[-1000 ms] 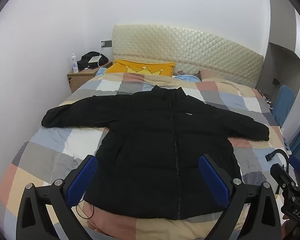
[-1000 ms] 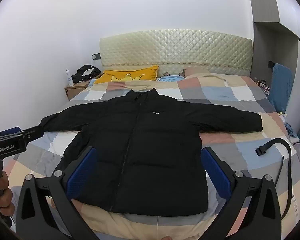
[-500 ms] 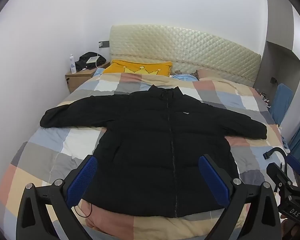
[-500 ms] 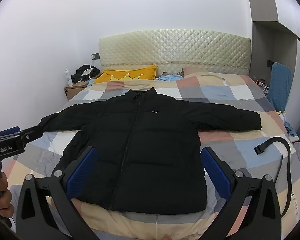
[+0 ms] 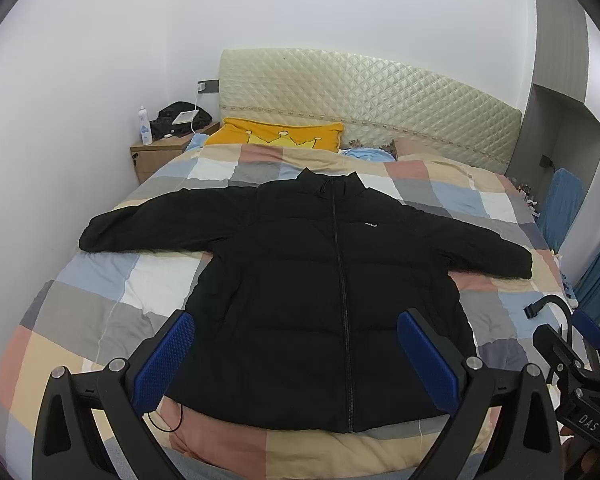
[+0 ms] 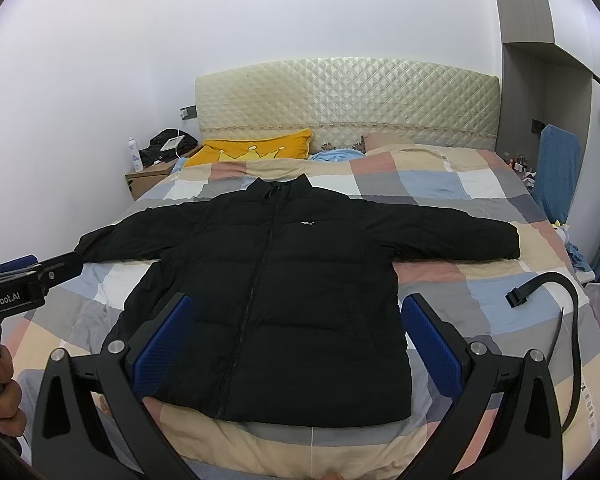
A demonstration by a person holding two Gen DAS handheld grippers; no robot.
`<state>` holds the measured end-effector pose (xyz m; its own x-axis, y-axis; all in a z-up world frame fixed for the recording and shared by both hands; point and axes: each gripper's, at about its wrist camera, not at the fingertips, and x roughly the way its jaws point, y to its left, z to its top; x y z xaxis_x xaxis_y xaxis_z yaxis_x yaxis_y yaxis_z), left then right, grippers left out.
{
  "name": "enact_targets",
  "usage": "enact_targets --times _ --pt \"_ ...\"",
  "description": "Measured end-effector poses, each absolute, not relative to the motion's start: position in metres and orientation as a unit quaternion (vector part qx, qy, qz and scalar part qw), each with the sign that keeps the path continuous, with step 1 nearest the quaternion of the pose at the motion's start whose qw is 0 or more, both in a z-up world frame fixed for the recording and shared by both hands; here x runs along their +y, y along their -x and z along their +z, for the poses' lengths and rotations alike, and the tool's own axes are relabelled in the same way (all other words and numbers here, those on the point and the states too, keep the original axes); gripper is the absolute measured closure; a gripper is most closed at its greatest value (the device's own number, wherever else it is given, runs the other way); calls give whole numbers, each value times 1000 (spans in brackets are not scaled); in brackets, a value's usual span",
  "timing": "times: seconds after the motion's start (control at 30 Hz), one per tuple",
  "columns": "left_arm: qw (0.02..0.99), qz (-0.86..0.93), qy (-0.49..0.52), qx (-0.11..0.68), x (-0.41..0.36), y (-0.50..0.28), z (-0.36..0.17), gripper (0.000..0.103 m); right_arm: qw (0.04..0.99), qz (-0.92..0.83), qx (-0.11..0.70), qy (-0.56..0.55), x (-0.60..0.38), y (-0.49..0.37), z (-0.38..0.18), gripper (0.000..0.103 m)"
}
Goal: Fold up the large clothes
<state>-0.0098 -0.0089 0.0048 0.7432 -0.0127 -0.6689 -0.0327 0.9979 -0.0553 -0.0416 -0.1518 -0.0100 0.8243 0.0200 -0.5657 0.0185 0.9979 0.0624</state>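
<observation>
Nearby: belt [image 6: 548, 292] beside jacket [image 6: 284, 280].

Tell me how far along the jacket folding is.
Done: the black jacket lies flat, zipped, sleeves spread on the checked quilt. In hand: nothing; the left hand-held gripper and right hand-held gripper are open above its hem. Left: every fold.

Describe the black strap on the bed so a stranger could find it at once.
Start at the bed with the checked quilt, where a black puffer jacket lies spread flat with both sleeves out. Look past the jacket's hem toward the quilt's right edge: the black strap curls up there in an arc. Unlike the broad jacket, it is a thin band with a squared buckle end.
</observation>
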Motion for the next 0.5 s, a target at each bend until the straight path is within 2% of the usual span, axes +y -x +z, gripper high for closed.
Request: enact_targets --times 0.5 --pt "931 2 40 362 1 9 4 0 954 -4 299 -31 -155 47 -10 0"
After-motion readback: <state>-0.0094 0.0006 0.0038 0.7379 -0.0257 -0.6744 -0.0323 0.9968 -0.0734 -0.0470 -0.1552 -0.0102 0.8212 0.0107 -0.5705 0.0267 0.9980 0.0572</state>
